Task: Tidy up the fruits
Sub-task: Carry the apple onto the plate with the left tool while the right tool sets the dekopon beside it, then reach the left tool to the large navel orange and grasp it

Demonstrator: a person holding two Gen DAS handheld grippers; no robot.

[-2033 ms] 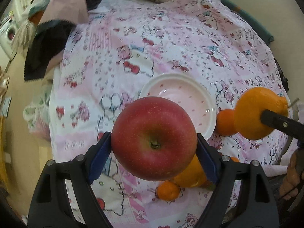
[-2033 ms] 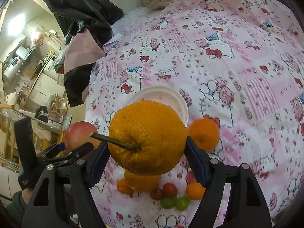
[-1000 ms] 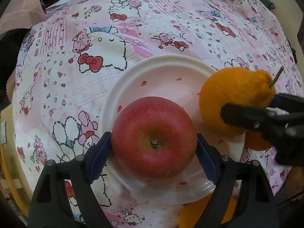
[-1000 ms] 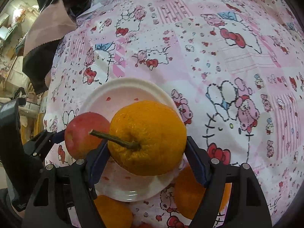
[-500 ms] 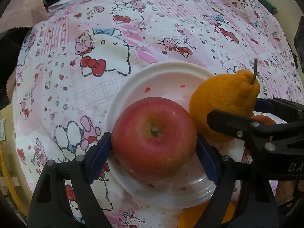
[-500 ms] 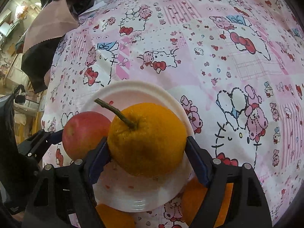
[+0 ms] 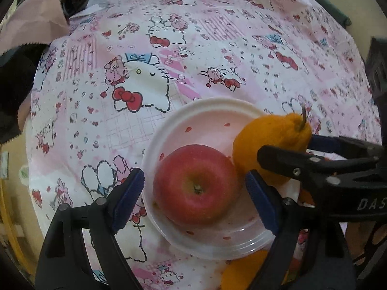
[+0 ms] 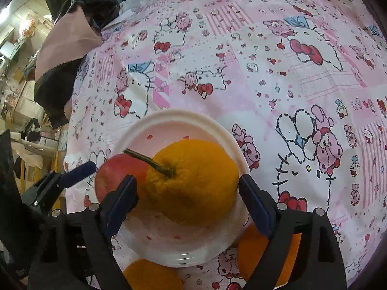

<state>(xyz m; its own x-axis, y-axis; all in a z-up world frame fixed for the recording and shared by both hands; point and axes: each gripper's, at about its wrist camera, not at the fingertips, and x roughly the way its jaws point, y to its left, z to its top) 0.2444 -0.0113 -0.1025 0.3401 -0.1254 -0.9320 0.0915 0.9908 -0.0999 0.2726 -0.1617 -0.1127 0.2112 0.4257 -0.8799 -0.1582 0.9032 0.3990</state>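
The bed's quilt (image 7: 217, 48), printed with pink cartoon cats and bows, carries everything; dark and pink cloths (image 8: 60, 55) lie heaped at its far left corner. Toward the quilt's near edge sits a white plate (image 7: 208, 111) with small red marks, evidently the collecting spot for the fruit.

On the plate, the knobbly stemmed orange (image 8: 193, 181) sits on the right half and the red apple (image 7: 196, 188) on the left half, the two just beside each other, perhaps touching. Both rest on the plate's floor, stems up, which suggests each was lowered from above and set down.

The left claw (image 7: 193, 200) stands wide around the apple, with a clear gap between each blue pad and the fruit's skin, so it holds nothing. The right claw (image 8: 186, 203) has just been opening; the orange is between its jaws, and the left pad stands clear while the right pad is at the fruit's edge, seemingly without pressing. Both point steeply down, which fits a release.

Smaller oranges (image 8: 150, 275) lie on the quilt off the plate's near rim, partly hidden by the claws. I judge they are yet to be gathered, and lifting the claws straight up should avoid nudging the placed fruit.
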